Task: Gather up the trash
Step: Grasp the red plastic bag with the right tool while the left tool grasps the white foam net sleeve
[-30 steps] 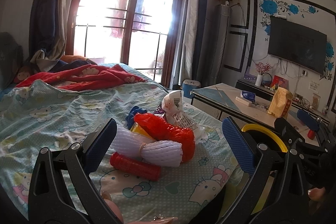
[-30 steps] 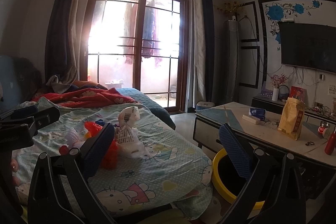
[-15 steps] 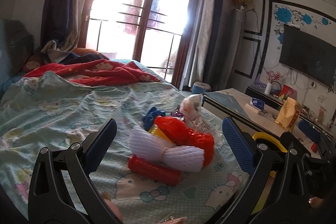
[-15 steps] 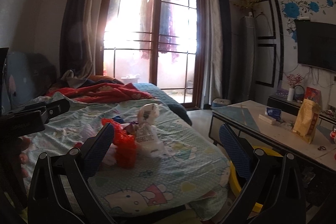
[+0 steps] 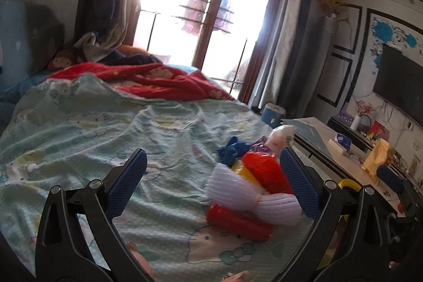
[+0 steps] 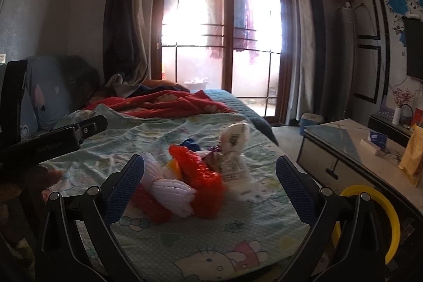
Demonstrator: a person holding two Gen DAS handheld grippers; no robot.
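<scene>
A pile of trash lies on the bed near its right edge: white foam netting, a red foam sleeve, a red plastic bag, a blue scrap and a white crumpled wrapper with a barcode. My left gripper is open, hovering just short of the pile, which sits toward its right finger. My right gripper is open too, with the pile lying between and beyond its fingers. The left gripper's black body shows at the left of the right wrist view.
The bed has a green cartoon-print sheet and a red blanket at the far end. A yellow-rimmed bin stands on the floor right of the bed. A low table with a yellow bag stands beyond it.
Both grippers have swung left and moved closer to the bed. The trash pile has shifted right in the left wrist view and toward the centre in the right wrist view. Both stay open.
</scene>
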